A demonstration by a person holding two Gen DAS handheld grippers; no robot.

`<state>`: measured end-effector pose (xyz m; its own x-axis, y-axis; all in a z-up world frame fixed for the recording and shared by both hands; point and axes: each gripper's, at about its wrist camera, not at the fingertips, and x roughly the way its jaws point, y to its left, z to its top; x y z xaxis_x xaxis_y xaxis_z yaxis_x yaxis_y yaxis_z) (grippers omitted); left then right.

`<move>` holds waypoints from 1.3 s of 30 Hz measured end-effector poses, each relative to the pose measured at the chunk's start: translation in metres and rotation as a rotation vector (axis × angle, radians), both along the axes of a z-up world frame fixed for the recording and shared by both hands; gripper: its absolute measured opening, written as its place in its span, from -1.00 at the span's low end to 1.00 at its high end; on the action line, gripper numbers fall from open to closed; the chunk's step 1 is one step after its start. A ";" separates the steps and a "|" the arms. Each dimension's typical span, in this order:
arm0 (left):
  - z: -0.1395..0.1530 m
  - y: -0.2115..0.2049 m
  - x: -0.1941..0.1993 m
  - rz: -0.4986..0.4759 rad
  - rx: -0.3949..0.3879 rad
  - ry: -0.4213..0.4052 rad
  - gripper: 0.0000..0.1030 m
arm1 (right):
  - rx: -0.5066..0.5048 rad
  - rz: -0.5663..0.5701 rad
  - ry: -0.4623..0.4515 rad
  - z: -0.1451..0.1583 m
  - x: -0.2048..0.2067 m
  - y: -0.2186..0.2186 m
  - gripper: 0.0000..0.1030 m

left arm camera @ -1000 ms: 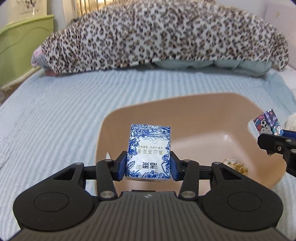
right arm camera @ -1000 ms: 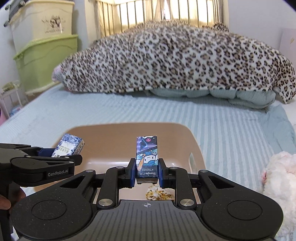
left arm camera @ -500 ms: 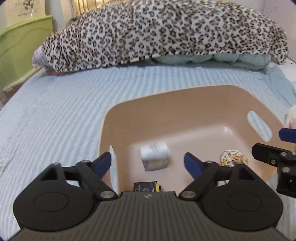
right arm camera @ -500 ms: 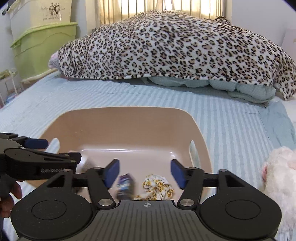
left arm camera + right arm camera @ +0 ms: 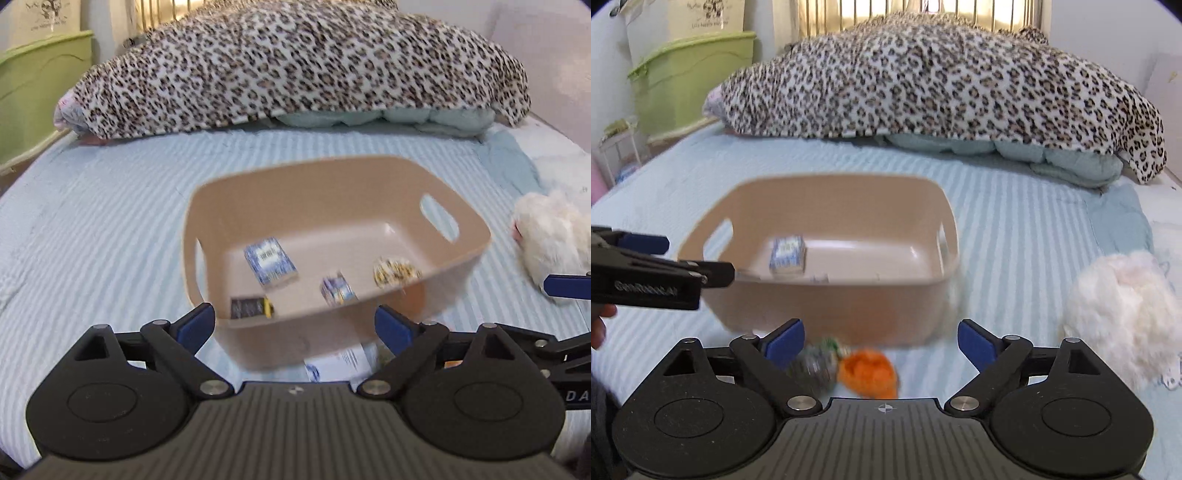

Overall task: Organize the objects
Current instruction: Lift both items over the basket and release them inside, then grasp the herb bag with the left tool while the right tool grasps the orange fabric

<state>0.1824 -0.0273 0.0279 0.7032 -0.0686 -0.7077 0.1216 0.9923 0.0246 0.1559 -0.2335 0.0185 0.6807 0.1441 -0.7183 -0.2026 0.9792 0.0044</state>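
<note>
A bed covered by a pale blue striped sheet (image 5: 1015, 229) is seen across the foreground. At 12 o'clock a leopard-print blanket (image 5: 942, 81) is heaped over a light blue quilt (image 5: 960, 144). Behind it, daylight is let in through a window hung with striped curtains (image 5: 886, 11). At 10 o'clock a green storage bin (image 5: 687, 77) is stacked beneath a cream one (image 5: 705, 16). Plain white walls (image 5: 1108, 26) are seen at 1 o'clock.

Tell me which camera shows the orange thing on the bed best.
The right wrist view. The orange thing lies in the open on the bed, just in front of the basket, between the open right gripper fingers. The left wrist view shows only a sliver of orange beside its own finger.
</note>
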 end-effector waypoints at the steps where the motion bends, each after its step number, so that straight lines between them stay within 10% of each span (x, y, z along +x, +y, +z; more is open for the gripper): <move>1: -0.005 -0.002 -0.002 -0.001 -0.002 0.011 0.82 | -0.007 0.002 0.014 -0.005 -0.002 -0.001 0.78; 25: -0.089 -0.034 0.010 -0.079 -0.053 0.103 0.70 | -0.011 0.031 0.114 -0.100 0.026 -0.009 0.77; 34: -0.095 -0.039 0.012 -0.166 -0.097 0.145 -0.45 | -0.040 0.122 0.115 -0.106 0.025 0.009 -0.13; 39: -0.092 -0.044 0.008 -0.163 -0.065 0.149 -0.51 | -0.039 0.145 0.121 -0.104 0.021 0.012 -0.79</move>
